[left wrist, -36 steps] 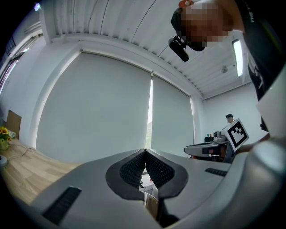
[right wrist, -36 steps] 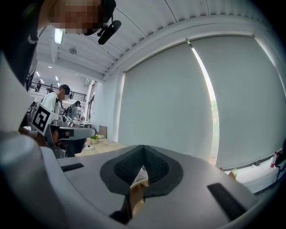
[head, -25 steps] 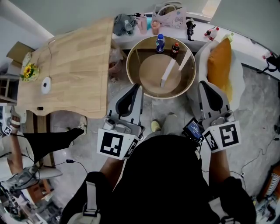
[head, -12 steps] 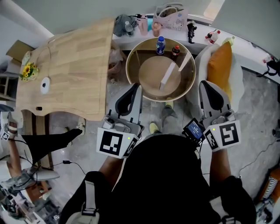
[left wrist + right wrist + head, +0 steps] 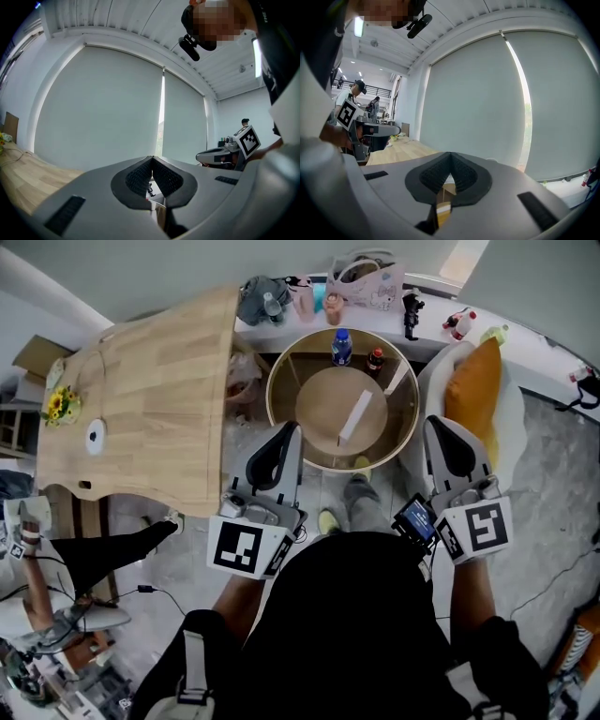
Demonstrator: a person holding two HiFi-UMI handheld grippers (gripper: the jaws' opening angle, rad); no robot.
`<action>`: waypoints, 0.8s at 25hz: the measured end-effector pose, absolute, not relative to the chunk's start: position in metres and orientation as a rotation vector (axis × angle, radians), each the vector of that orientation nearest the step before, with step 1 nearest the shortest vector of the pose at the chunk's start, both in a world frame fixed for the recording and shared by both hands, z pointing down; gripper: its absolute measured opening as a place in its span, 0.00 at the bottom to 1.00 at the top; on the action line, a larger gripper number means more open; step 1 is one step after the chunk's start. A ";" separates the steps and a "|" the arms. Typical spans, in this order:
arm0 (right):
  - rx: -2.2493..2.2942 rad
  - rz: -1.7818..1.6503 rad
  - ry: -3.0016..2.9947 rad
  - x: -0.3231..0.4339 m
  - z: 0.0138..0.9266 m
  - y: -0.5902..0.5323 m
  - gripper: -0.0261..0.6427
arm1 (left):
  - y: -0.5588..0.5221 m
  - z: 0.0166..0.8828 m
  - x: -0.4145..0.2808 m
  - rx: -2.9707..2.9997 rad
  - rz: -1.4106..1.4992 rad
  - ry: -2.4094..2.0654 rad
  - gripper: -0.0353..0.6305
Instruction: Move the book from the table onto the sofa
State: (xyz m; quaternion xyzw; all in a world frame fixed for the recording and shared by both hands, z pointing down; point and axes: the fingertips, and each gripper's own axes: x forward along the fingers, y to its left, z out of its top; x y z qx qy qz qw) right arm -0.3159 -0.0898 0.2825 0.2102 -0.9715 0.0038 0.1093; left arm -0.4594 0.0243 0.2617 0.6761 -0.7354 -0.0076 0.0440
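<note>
Approach step: I hold the left gripper [image 5: 292,427] and right gripper [image 5: 432,420] clenched and empty, short of the round bench [image 5: 270,395]. The white slab I take for the book [image 5: 354,416] lies untouched inside its rim, with the sofa [image 5: 511,423] just to the right. Next, I judge, I must reach in, release one gripper and clamp the book's edge. Count: one book, two bottles [image 5: 341,346], one cushion [image 5: 473,381], two grippers.

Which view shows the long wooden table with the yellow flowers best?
Head view: it shows the whole wooden table from above, yellow flowers included. The left gripper view catches only a strip of its top at the frame's left edge; the right gripper view shows a foreshortened stretch, mid-left.
</note>
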 end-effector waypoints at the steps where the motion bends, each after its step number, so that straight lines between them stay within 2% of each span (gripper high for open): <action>1: 0.610 0.020 -2.846 -0.317 0.286 -0.096 0.06 | 0.018 0.264 -0.461 2.059 -0.020 -2.247 0.07; 20: 0.436 0.123 -2.764 -0.357 0.334 -0.213 0.06 | -0.105 0.312 -0.488 1.980 0.115 -2.115 0.07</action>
